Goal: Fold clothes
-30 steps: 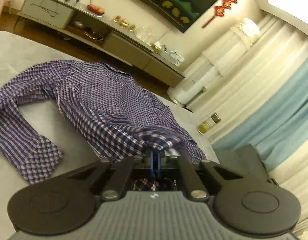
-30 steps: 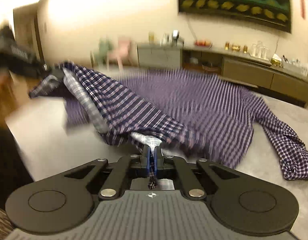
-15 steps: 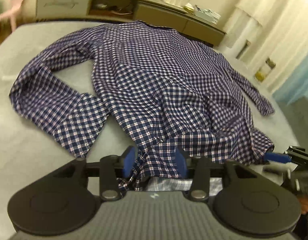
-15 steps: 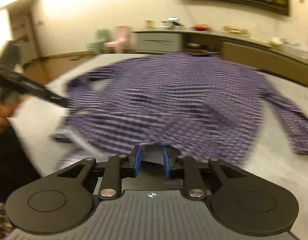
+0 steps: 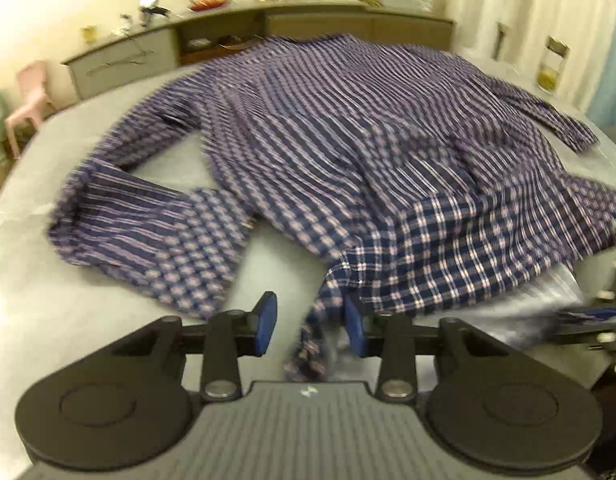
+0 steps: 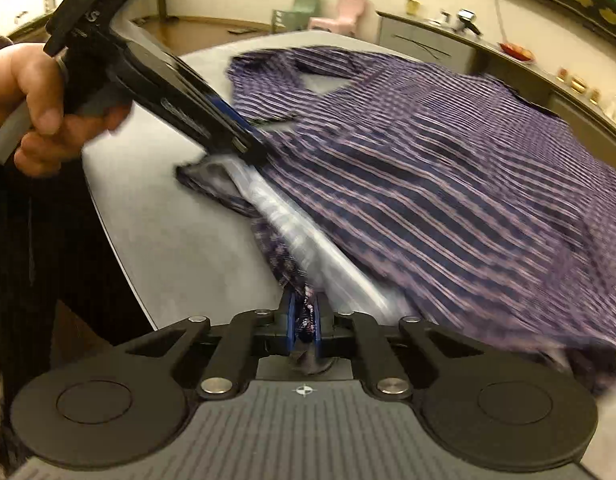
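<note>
Grey counter (image 5: 36,288) carries the whole scene, rounded near edge visible in the right wrist view. Plaid shirt (image 5: 347,152) lies spread over most of the counter, body toward the far edge, hem at the near edge; heavy motion blur on the fabric in both views. One sleeve (image 5: 148,240) is bent back on itself toward the near left corner, cuff lying flat just beside the left claw. The other sleeve (image 5: 563,124) trails off to the far right edge. Pale inner lining of the hem shows along the near edge (image 6: 308,240).

Left claw (image 5: 309,322) has blue pads spread wide; a loose hem corner hangs between them, against the right pad, not pinched. In the right wrist view a hand (image 6: 32,108) holds that claw's handle, tip at the shirt's hem corner.

Right claw (image 6: 304,322) is closed narrow, clamped on a bunch of the shirt hem at the near edge.

Sideboard (image 5: 268,32) with small items behind the counter, pink chair (image 5: 28,100) far left.
</note>
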`<state>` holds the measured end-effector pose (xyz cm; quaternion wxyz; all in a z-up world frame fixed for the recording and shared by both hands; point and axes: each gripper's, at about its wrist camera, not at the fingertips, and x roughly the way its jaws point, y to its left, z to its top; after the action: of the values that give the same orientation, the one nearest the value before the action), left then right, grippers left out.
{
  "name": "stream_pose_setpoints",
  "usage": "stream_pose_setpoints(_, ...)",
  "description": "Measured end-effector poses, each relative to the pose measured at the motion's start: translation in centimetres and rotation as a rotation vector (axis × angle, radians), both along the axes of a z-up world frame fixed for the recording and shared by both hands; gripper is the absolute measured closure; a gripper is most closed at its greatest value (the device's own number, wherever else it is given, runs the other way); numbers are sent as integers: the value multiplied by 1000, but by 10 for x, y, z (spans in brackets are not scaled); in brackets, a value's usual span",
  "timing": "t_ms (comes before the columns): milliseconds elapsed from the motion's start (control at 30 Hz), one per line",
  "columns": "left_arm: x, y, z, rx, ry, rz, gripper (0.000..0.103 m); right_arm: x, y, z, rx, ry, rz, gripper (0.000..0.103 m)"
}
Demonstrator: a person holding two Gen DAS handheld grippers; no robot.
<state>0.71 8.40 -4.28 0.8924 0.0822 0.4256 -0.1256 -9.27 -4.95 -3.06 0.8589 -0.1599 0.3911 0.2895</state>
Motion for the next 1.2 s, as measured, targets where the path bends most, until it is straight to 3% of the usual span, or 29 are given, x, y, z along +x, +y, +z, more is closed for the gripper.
stream_pose_setpoints(167,-15,-6,14,-4,-37,-61,69,-28,-60,13,-40,23,-82,96)
stream_pose_setpoints(200,-18,-11,15,-11,-38,-83,65,-30,-75,20,-4,17,-116,86)
stream_pose_setpoints(300,-26,-25,16,-31,-42,-150,53,-31,-117,43,115,-59,-293,38)
stream_pose_setpoints(400,-31,-50,13,-11,-49,-226,47,-16,-139,43,104,-137,-439,35)
stream_pose_setpoints(467,-34,-65,2,44,-52,-265,45,-3,-141,32,56,-146,-453,35)
stream_pose_setpoints(567,-34,-78,-16,154,-79,-278,47,15,-133,15,9,-134,-411,40)
stream_pose_setpoints(600,-34,-81,-21,190,-92,-277,56,18,-132,14,8,-134,-401,52)
stream_pose_setpoints(633,-34,-83,-25,226,-105,-276,82,21,-130,13,6,-134,-390,72)
stream_pose_setpoints(667,-31,-81,-26,241,-103,-261,96,24,-128,12,4,-134,-380,81)
stream_pose_setpoints(700,-32,-75,-17,212,-116,-248,102,26,-128,14,0,-145,-377,98)
stream_pose_setpoints(767,-35,-63,3,152,-144,-222,102,19,-138,39,60,-188,-404,98)
stream_pose_setpoints(867,-38,-42,47,14,-198,-168,102,-3,-169,93,315,-205,-439,98)
stream_pose_setpoints(900,-32,-39,52,5,-204,-151,102,-6,-175,103,331,-222,-447,98)
stream_pose_setpoints(967,-21,-34,61,-12,-214,-119,102,-2,-179,108,267,-252,-478,98)
stream_pose_setpoints(1100,-6,-35,58,-33,-187,-82,102,12,-177,76,95,-229,-554,98)
stream_pose_setpoints(1200,-14,-32,67,-44,-205,-76,102,0,-165,60,37,-237,-540,98)
